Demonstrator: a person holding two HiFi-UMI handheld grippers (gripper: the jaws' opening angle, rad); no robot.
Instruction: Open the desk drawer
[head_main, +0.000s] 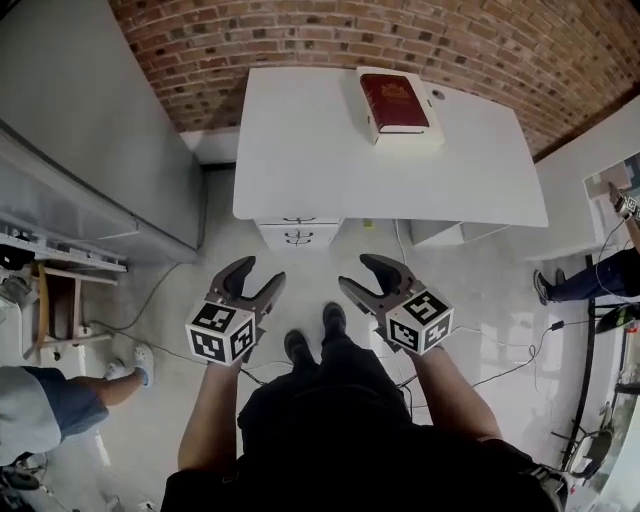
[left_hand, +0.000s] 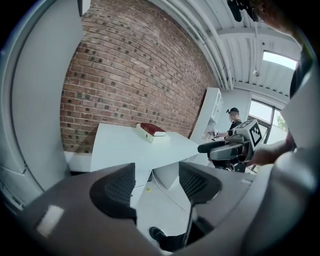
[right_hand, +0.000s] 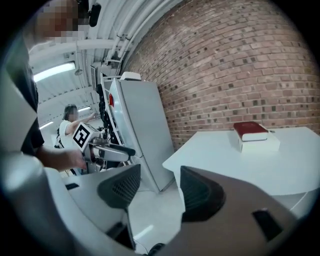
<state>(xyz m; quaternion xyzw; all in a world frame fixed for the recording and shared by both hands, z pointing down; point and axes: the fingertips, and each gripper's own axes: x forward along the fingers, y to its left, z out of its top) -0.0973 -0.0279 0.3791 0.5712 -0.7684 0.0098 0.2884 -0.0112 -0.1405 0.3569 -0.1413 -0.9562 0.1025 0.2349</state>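
A white desk (head_main: 330, 160) stands against the brick wall, and its drawer unit (head_main: 298, 232) with small dark handles shows under the front edge, drawers closed. Both grippers hover well short of the desk, above the floor. My left gripper (head_main: 255, 280) is open and empty, and so is my right gripper (head_main: 362, 276). In the left gripper view the desk (left_hand: 125, 147) lies ahead beyond the open jaws (left_hand: 156, 187). The right gripper view shows the desk (right_hand: 250, 160) to the right of its open jaws (right_hand: 159, 192).
A red book on a white box (head_main: 395, 103) lies on the desk's far side. A tall grey cabinet (head_main: 90, 130) stands left. Cables (head_main: 500, 350) trail on the floor. People stand at the left (head_main: 60, 395) and right (head_main: 590, 280) edges. My shoes (head_main: 315, 335) are below the grippers.
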